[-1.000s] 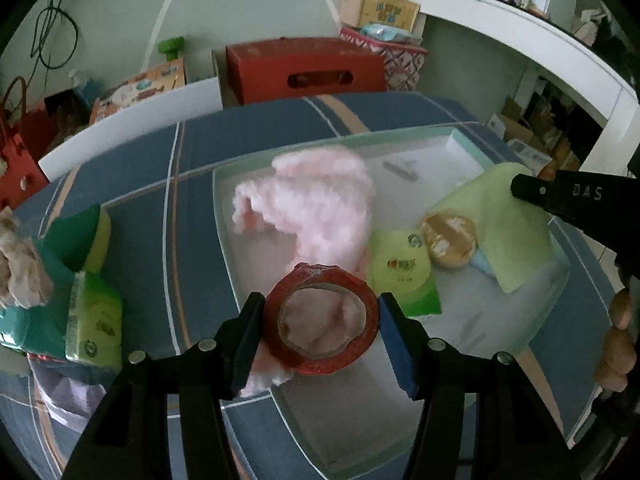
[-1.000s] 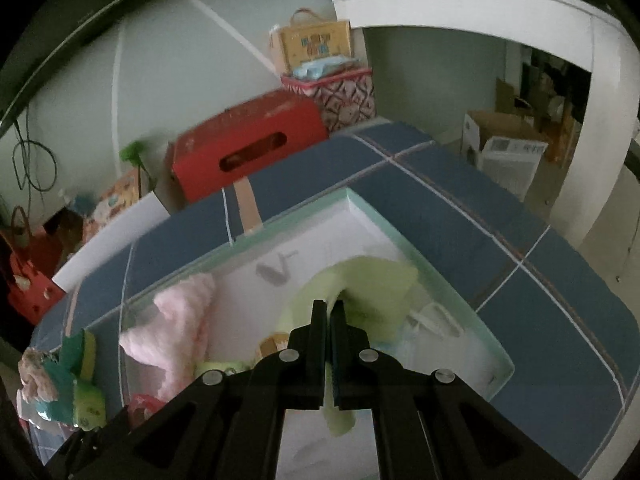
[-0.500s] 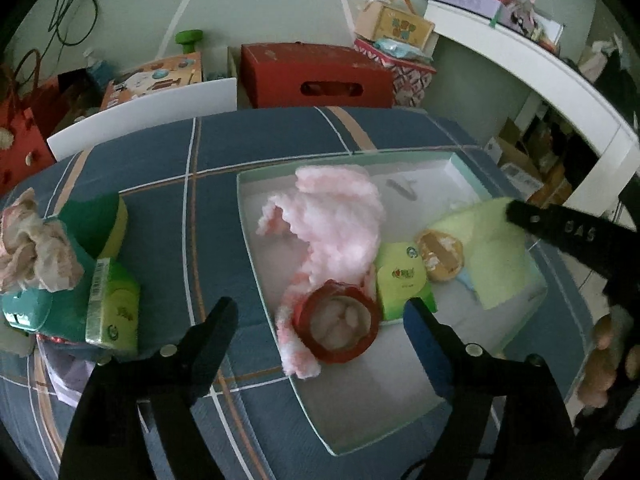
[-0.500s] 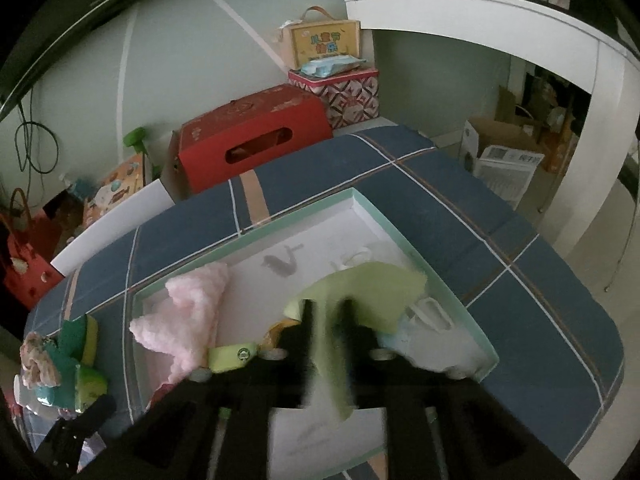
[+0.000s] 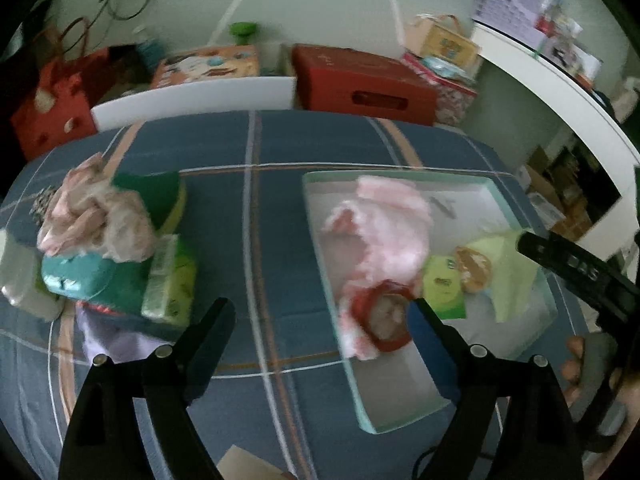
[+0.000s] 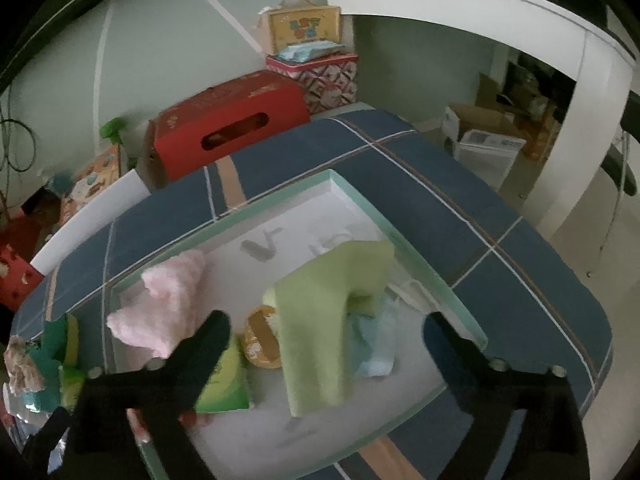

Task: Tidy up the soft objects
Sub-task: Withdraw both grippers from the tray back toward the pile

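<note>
A white tray with a mint rim (image 5: pixel 400 420) (image 6: pixel 460 304) lies on the blue checked tablecloth. It holds a pink fluffy cloth (image 5: pixel 392 216) (image 6: pixel 172 300), a red tape roll (image 5: pixel 384 316), a green tissue pack (image 5: pixel 444 284), a round brown pad (image 6: pixel 260 340), a light green cloth (image 6: pixel 320 320) and a pale blue cloth (image 6: pixel 376 344). My left gripper (image 5: pixel 320 316) hangs above the tray's left rim, jaws opening, gripping nothing; the roll lies below its right finger. My right gripper (image 6: pixel 324 332) is over the green cloth, jaws opening wide, pads clear of it.
Left of the tray sits a pile: a crumpled pinkish cloth (image 5: pixel 92 220), a green sponge (image 5: pixel 160 192), a teal item (image 5: pixel 76 276) and a green tissue pack (image 5: pixel 168 284). A red box (image 5: pixel 360 84) stands behind the table. A person's fingers (image 5: pixel 576 360) show at right.
My left gripper let go of the red tape roll, which now rests in the tray, and drew back to the left. My right gripper opened off the green cloth, now lying loose.
</note>
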Motion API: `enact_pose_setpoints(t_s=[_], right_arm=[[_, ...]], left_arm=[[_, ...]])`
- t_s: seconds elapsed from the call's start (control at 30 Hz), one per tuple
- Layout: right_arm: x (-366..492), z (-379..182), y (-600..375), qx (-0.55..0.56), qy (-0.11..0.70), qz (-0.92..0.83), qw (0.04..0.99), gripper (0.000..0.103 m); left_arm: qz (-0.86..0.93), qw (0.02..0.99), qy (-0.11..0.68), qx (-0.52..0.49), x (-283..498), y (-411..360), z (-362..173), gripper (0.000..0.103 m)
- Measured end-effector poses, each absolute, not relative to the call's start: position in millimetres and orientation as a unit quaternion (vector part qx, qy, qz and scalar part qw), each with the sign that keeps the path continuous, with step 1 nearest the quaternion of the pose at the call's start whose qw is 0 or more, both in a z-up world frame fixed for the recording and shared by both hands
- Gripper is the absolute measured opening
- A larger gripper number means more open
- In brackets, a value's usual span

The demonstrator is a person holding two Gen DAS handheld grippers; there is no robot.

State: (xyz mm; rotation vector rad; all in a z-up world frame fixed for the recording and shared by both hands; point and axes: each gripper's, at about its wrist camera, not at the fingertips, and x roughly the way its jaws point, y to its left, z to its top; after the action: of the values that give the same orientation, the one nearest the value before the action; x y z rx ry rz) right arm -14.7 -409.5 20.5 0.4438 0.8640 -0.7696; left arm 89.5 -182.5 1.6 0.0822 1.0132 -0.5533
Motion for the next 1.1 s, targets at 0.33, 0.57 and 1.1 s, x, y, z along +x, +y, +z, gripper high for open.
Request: enact_pose_setpoints(t_s=[0.33, 0.57, 1.1], right_arm=[[-5.7, 27.8, -390.7, 0.179, 0.41, -0.344, 0.826, 0.103], [10.3, 34.5, -356.9, 0.153, 0.415, -0.3, 0.845, 0.103], [49.3, 25.1, -248.1, 0.103, 0.437, -0.154, 0.88, 0.103]], left_arm=[[-0.228, 0.838, 0.495, 0.029, 92.0, -158.2, 3.9, 0.088], [-0.217, 0.843, 0.492, 0.029, 88.9, -134.3, 16.4, 0.088], [-0.117, 0.877, 0.463, -0.054, 112.6, -10.5, 38.3, 0.088]])
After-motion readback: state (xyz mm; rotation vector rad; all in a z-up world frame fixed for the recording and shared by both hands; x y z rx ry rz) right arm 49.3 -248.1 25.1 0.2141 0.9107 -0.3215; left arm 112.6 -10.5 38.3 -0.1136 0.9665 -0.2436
